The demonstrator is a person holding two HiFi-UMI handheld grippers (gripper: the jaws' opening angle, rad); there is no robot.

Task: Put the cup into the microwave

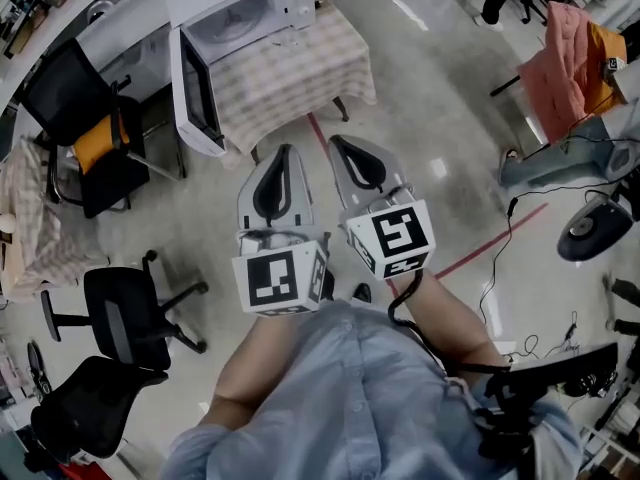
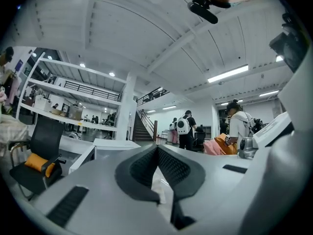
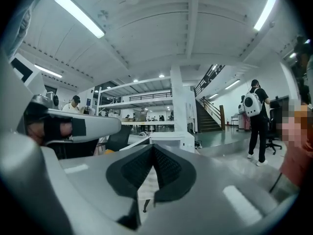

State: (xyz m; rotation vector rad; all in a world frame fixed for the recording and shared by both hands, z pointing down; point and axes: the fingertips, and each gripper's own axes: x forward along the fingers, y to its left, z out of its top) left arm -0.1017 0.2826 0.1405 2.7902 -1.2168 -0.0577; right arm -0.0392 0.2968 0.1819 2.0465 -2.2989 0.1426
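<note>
Closest to you, your light blue shirt (image 1: 340, 398) fills the bottom of the head view, and your bare forearms (image 1: 260, 353) reach out from it to the two grippers, held side by side and nearly level over the grey floor (image 1: 440, 118). Each carries its marker cube (image 1: 280, 280) just ahead of your wrist. The left gripper (image 1: 287, 149) has its jaws brought together, the dark ribbed pads meeting at the tips with nothing between them. The right gripper (image 1: 335, 140), just beside it, is closed the same way and holds nothing. A red line (image 1: 480, 246) crosses the floor to your right, and a black office chair (image 1: 125, 318) stands to your left. Farther on, beyond both sets of tips and well apart from them, is a table (image 1: 310, 68) under a checked cloth. The white microwave (image 1: 250, 8) sits at its far left end, its door (image 1: 198, 93) swung open past the table's edge. You cannot tell from any view where the cup is.
</note>
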